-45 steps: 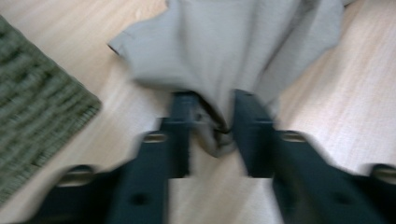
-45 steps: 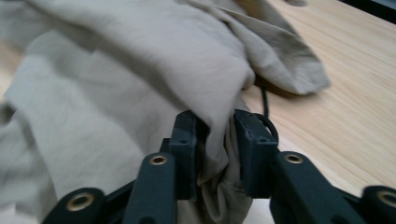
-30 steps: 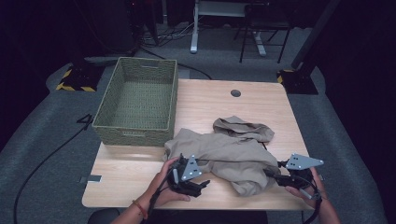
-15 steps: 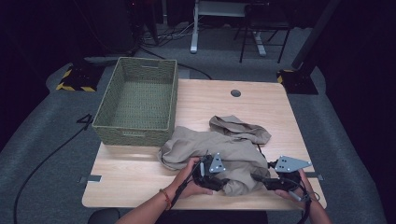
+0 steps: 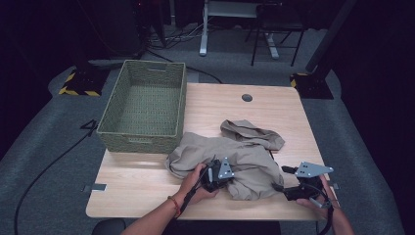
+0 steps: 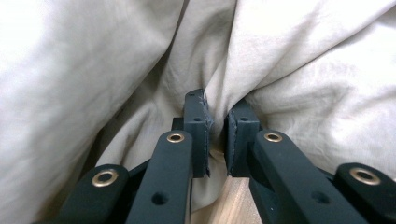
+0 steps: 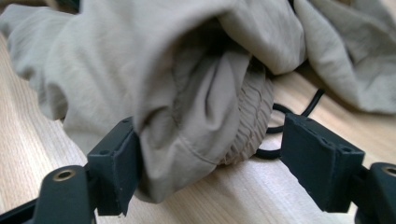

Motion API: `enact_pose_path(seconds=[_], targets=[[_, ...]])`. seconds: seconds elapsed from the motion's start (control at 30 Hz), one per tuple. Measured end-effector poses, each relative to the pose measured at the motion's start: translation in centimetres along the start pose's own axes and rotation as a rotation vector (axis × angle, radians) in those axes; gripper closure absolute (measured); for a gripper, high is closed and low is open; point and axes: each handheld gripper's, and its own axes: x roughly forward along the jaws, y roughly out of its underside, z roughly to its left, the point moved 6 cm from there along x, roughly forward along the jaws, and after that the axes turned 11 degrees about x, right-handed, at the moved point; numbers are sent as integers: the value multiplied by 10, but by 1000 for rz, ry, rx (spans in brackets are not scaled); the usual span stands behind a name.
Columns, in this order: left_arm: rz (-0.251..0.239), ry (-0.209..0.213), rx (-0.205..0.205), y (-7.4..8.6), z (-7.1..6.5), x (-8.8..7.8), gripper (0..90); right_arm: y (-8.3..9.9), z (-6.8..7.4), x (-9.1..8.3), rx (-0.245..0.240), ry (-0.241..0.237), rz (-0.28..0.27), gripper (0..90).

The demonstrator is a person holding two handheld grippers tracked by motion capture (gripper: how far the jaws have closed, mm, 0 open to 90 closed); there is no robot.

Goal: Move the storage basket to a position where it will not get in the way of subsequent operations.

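Left gripper [image 5: 230,172] jaws clench the beige garment [image 5: 244,156] near six o'clock on the surface [image 5: 147,171]; right gripper [image 5: 280,188] jaws, just widened, straddle its elastic hem unclenched.

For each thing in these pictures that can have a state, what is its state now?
Beige garment: crumpled in a heap on the table, not folded.
Woven basket: upright, empty.
Left gripper: jaws have just closed, pinching a fold of the garment.
Right gripper: jaws have just opened wide; the garment's elastic hem lies between them, free of the right-hand jaw.
Black cord: loose on the table by the hem.
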Motion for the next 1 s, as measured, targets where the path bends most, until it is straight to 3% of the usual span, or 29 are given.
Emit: enact_pose_path(seconds=[0.13, 0.17, 0.2, 0.3, 0.37, 0.43, 0.6, 0.77, 0.9, 1.0], targets=[[-39, -16, -2, -9, 2, -10, 830, 4, 2, 13, -11, -7, 31, 229], [-45, -18, 3, -10, 3, -12, 832, 5, 5, 18, -28, -8, 38, 288], [-47, -26, 5, -12, 4, -14, 832, 5, 5, 18, -28, -8, 38, 288], [-52, -47, 9, -15, 8, -20, 831, 1, 8, 18, -51, 11, 3, 527], [-54, -59, 8, -16, 11, -26, 830, -3, 8, 13, -62, 20, -27, 625], [-62, -65, 4, -16, 14, -31, 828, -8, 9, 4, -77, 24, -73, 781], [-48, -64, 8, -15, 18, -38, 821, -26, 11, -15, -71, 49, -141, 819], [-30, -74, 11, -14, 24, -43, 793, -56, 15, -33, -56, 42, -210, 837], [-13, -71, -3, -9, 27, -42, 785, -77, 18, -32, -94, 77, -201, 844], [1, -47, -8, -2, 24, -38, 785, -90, 14, -20, -89, 98, -180, 844]])
